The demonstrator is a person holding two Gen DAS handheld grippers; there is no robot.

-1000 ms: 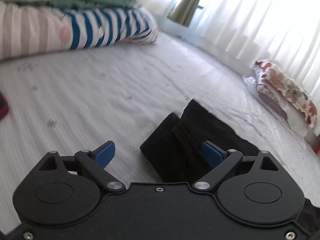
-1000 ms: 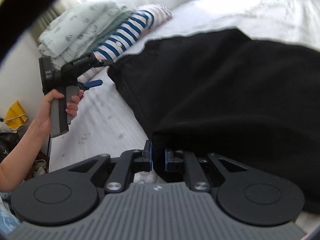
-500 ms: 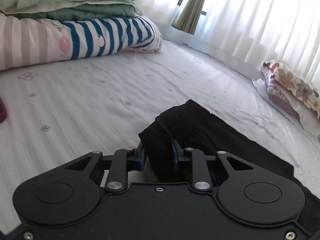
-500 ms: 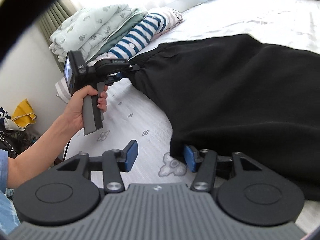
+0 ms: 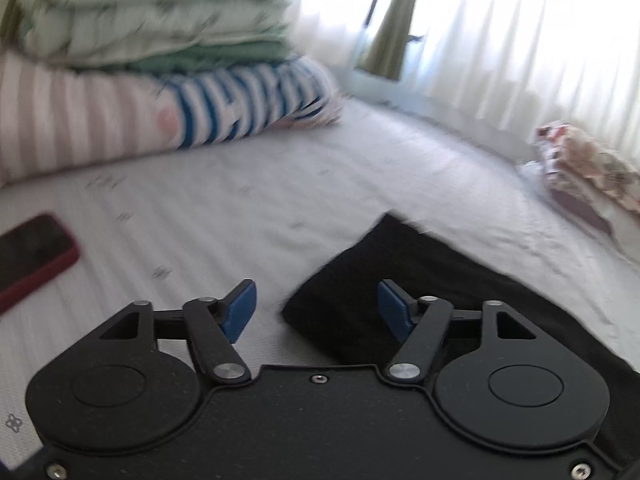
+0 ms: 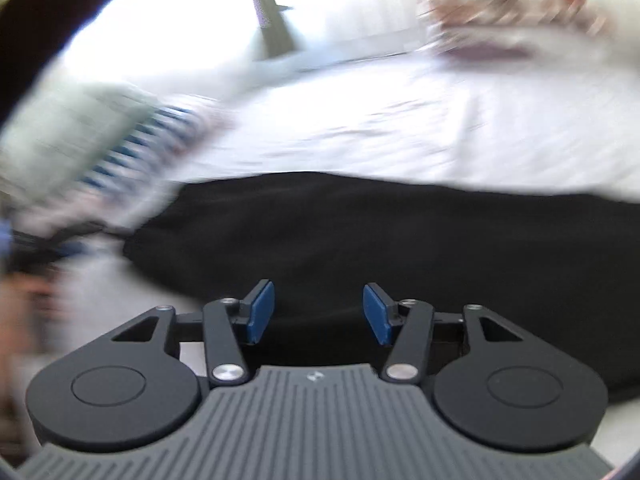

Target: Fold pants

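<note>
Left wrist view: a red-cased phone (image 5: 34, 256) lies on the bed (image 5: 248, 200) at far left. The left gripper (image 5: 314, 310) has its jaws opening, blue pads spread, clamped on nothing; a corner of the black pants (image 5: 420, 276) lies on the sheet between them, untouched. Folded quilts (image 5: 152, 12) are stacked on a striped pillow (image 5: 248, 100) behind. In the right wrist view, the right gripper (image 6: 318, 312) stands parted and empty above the pants (image 6: 360, 232), which are spread flat across the bed (image 6: 400, 132).
</note>
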